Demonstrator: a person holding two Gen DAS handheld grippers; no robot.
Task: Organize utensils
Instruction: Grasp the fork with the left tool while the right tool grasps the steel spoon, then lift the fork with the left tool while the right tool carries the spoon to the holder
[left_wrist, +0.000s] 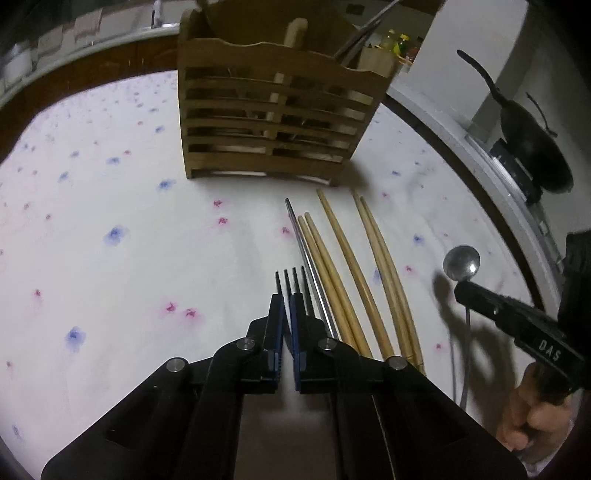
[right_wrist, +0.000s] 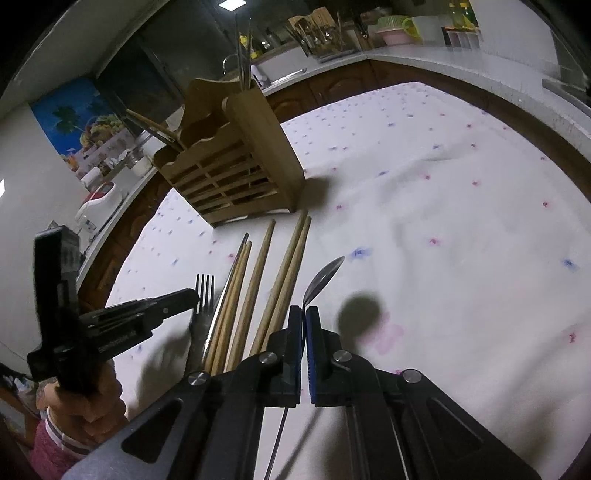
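Nearest us, our left hand-held gripper (left_wrist: 287, 306) is clamped on the fork (left_wrist: 291, 282), its tines poking out just past the tips. Our right hand-held gripper (right_wrist: 306, 314) is pinched tight on the spoon (right_wrist: 322, 277), gripping the neck with the bowl tilted up ahead of it. Between the two lies a row on the flowered cloth of the worktop (left_wrist: 110, 206): one metal chopstick (left_wrist: 306, 258) just beside the fork, then five wooden chopsticks (left_wrist: 343, 258), side by side and pointing away from us. Beyond their far tips stands the slatted wooden utensil holder (left_wrist: 273, 122), upright, with several utensils already standing in it. Off to the right, well apart, a dark pan (left_wrist: 532, 147) sits on a counter.
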